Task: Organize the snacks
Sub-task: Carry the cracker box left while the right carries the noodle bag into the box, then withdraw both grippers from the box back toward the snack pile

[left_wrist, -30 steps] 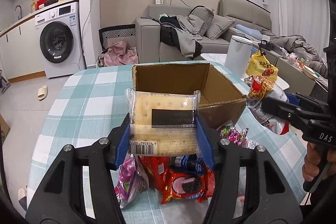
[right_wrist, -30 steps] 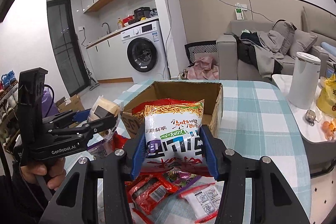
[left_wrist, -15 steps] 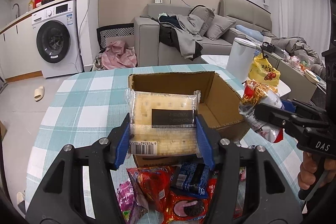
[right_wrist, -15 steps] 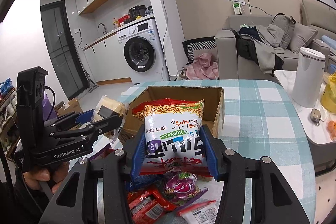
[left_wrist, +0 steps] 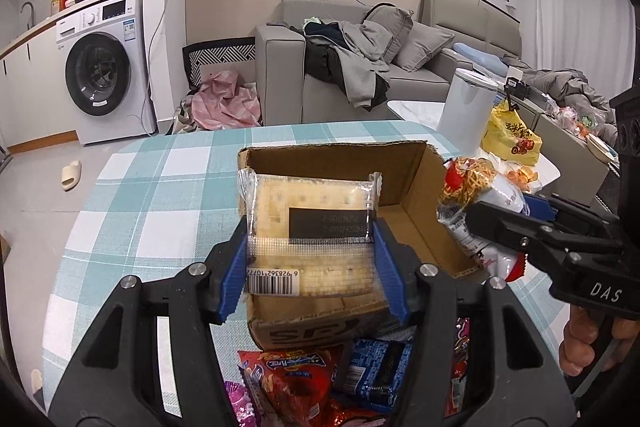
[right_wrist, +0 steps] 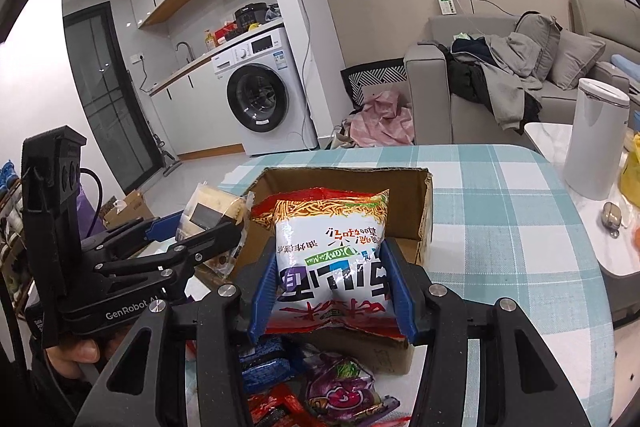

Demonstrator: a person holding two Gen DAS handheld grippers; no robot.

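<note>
Cardboard fills the middle of both our views: the open box [left_wrist: 416, 183] sits on the checked table [left_wrist: 160, 195], its top flaps torn off.

Our left gripper [left_wrist: 310, 263] is closed partway on a clear cracker pack [left_wrist: 308, 227], blue pads pressing its two sides. The pack is upright, barcode at its lower edge, and hangs over the box's near wall at 12 o'clock from the fingers. In the right view that same gripper [right_wrist: 200, 227] shows at 9 o'clock, the crackers [right_wrist: 212, 207] just beside the box's left wall.

Our right gripper [right_wrist: 332, 291] is clamped on a noodle bag [right_wrist: 332, 247], which is upside down, its print inverted, with the pads squeezing its lower half. The bag is over the near part of the box [right_wrist: 408, 203], whose bare inner wall shows behind it. In the left view the bag [left_wrist: 480, 211] is at 3 o'clock, at the box's right wall, with a hand [left_wrist: 580, 343] on the handle below.

On the table at 6 o'clock, against the box's near side, lie loose snacks: a red pack [left_wrist: 296, 379], a blue pack [left_wrist: 376, 371], and a purple bag [right_wrist: 340, 387].
</note>
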